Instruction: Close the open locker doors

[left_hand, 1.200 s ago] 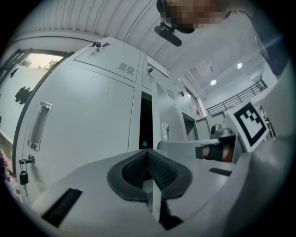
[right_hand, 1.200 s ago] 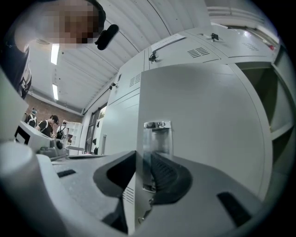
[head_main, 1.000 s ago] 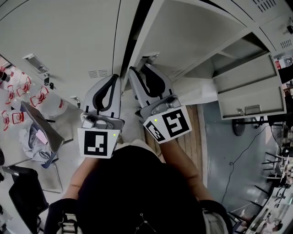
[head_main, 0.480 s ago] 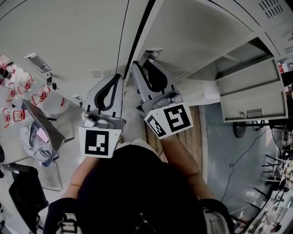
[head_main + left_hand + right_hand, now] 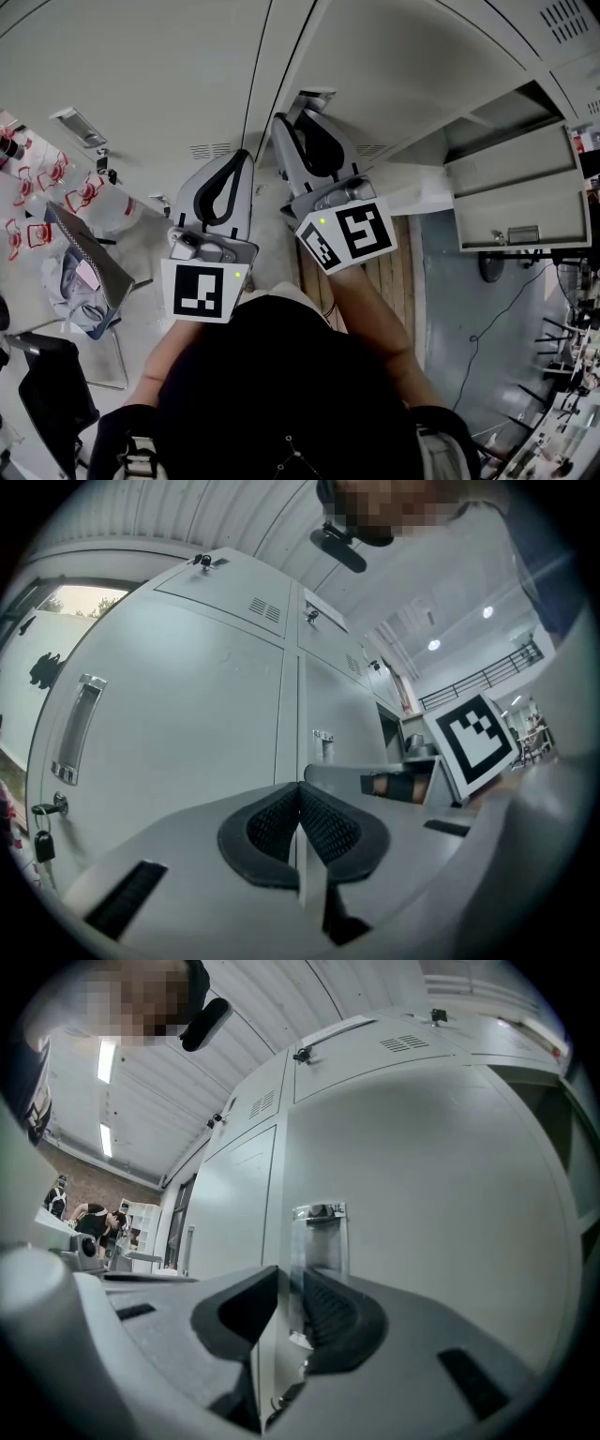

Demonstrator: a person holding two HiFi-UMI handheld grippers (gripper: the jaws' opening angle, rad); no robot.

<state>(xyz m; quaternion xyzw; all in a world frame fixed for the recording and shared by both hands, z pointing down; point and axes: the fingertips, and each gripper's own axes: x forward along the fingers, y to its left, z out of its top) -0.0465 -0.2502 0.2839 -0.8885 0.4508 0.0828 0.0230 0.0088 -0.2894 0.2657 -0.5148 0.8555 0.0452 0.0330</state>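
In the head view I face a bank of pale grey lockers. The locker door (image 5: pixel 403 66) ahead stands nearly flush, with only a thin dark gap at its left edge. Its chrome handle (image 5: pixel 314 97) (image 5: pixel 317 1260) runs upright between the jaws of my right gripper (image 5: pixel 286 117) (image 5: pixel 292 1283). Those jaws have just been closing, and the pads now press on the handle. My left gripper (image 5: pixel 242 155) (image 5: pixel 300 794) is shut on nothing, its tips close to the neighbouring closed door (image 5: pixel 178 714). A second locker door (image 5: pixel 516 202) hangs wide open at the right.
A wooden platform (image 5: pixel 389 272) lies under my right arm. At the left stands a chair with a bag (image 5: pixel 80 281) beside red-and-white items (image 5: pixel 37 178). The closed left door carries a handle (image 5: pixel 75 728) and a padlock (image 5: pixel 42 841).
The dark gap at the door's left edge has narrowed. My right gripper has moved a little forward with the door. The left gripper has stayed put.
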